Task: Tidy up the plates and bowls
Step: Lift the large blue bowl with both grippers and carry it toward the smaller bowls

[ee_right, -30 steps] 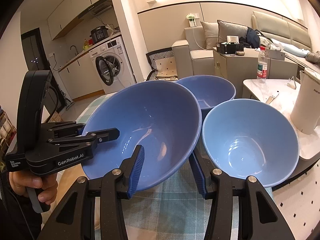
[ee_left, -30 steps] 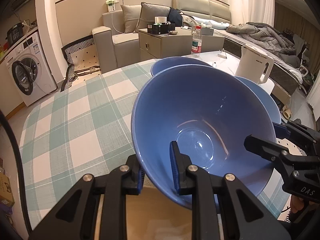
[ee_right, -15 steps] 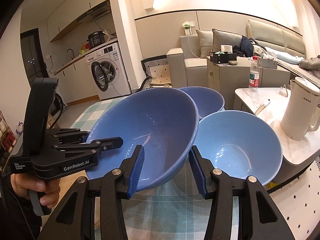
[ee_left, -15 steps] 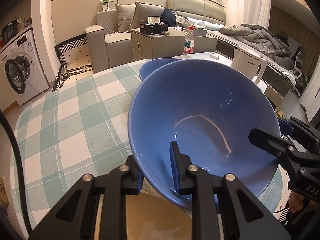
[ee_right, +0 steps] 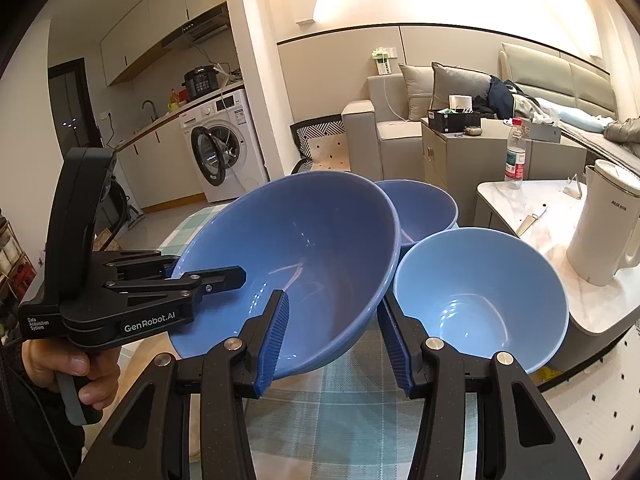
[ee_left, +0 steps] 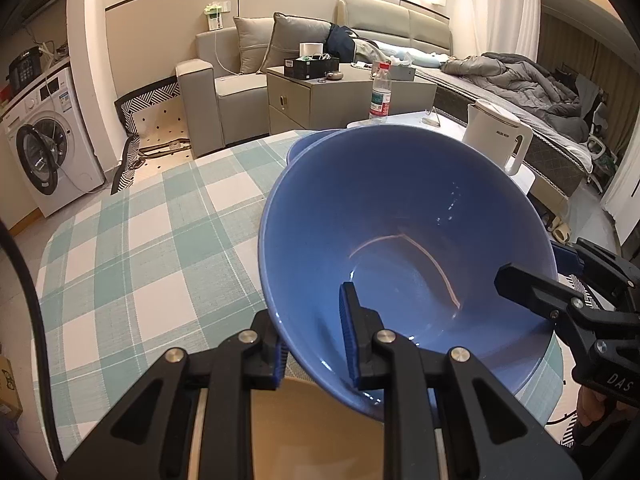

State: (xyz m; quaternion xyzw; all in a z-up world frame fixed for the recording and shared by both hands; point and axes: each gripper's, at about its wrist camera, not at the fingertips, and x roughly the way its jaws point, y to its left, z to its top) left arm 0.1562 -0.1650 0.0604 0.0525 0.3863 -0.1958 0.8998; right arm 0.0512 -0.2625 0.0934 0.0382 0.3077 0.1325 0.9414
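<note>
A large dark blue bowl (ee_left: pixel 404 248) is held tilted above the checked tablecloth (ee_left: pixel 140 248). My left gripper (ee_left: pixel 312 344) is shut on its near rim, one finger inside and one outside. It also shows in the right wrist view (ee_right: pixel 304 256), where my right gripper (ee_right: pixel 332 340) is open and straddles the bowl's rim without pinching it. A light blue bowl (ee_right: pixel 480 300) stands to the right on the table. A second dark blue bowl (ee_right: pixel 420 210) stands behind, its rim also showing in the left wrist view (ee_left: pixel 308 140).
A white kettle (ee_right: pixel 604 224) and a water bottle (ee_right: pixel 515 152) stand on a marble side table (ee_right: pixel 532 208) to the right. A sofa, a cabinet and a washing machine stand beyond the table. The table's edge runs close to the light blue bowl.
The large bowl has been lifted and tilted a little more, and both grippers have risen with it. The other bowls have not moved.
</note>
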